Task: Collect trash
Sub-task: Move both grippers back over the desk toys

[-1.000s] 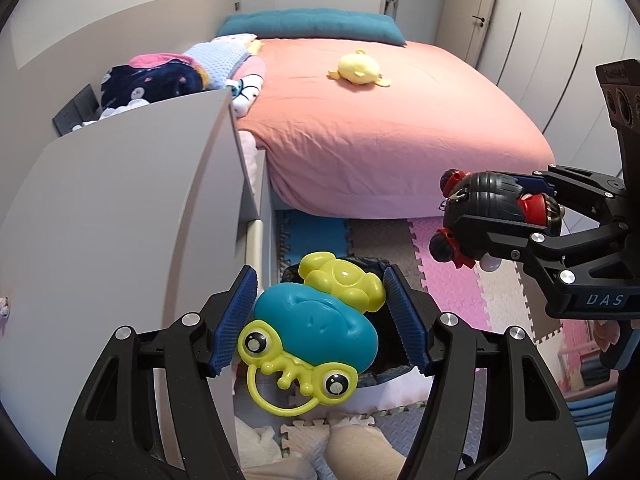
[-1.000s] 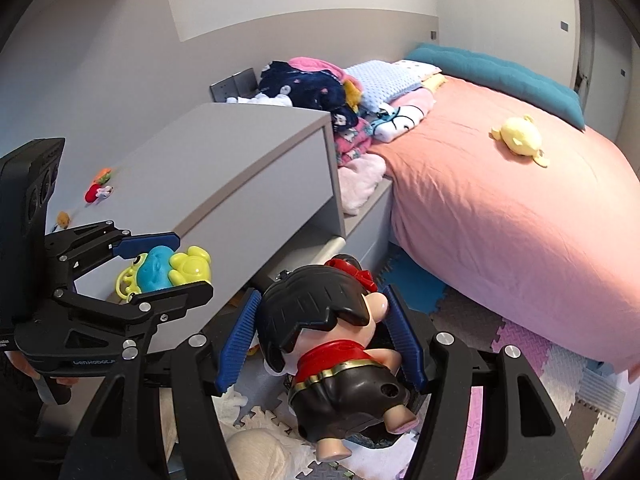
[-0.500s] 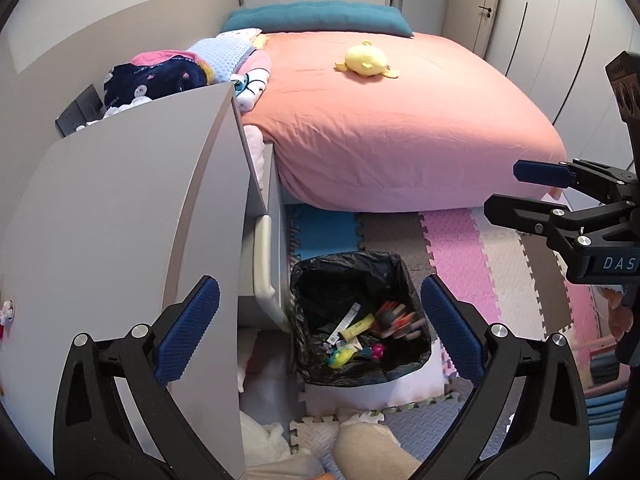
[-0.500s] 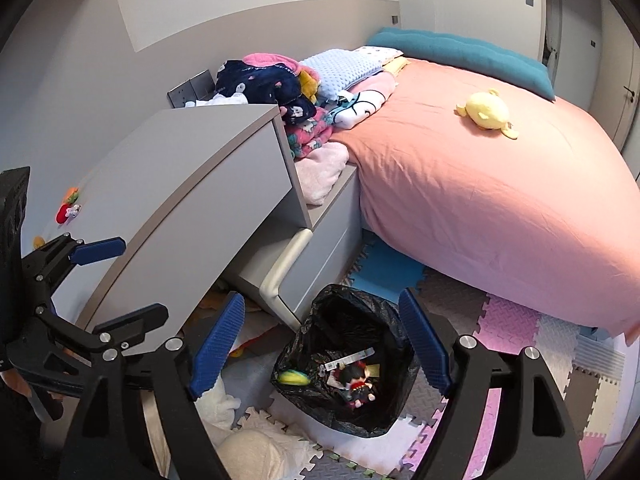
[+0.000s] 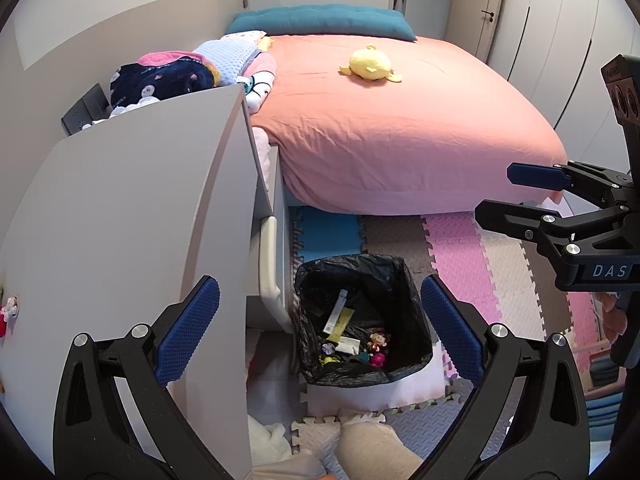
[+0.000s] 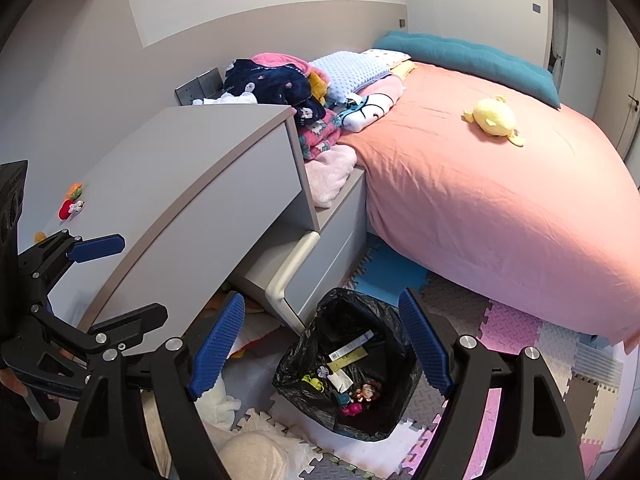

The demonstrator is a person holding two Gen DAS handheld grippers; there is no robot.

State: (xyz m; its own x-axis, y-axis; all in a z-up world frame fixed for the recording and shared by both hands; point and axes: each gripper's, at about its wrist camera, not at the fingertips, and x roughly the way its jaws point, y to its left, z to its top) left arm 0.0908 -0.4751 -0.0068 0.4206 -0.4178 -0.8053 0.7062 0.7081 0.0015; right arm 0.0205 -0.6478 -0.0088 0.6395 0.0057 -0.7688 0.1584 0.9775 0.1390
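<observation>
Black-lined trash bin (image 5: 360,320) sits on the floor mat beside the bench (image 5: 132,220), directly under the left gripper (image 5: 320,332) and right gripper (image 6: 320,344), jaws spread wide and empty, poised for dropping.

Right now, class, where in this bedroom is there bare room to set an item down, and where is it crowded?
Free: the grey cabinet top between the small toys at its near end and the clothes pile; the pink bedspread around the yellow plush; the foam mats right of the bin. Crowded: the bin's bottom and the floor left of it.
</observation>
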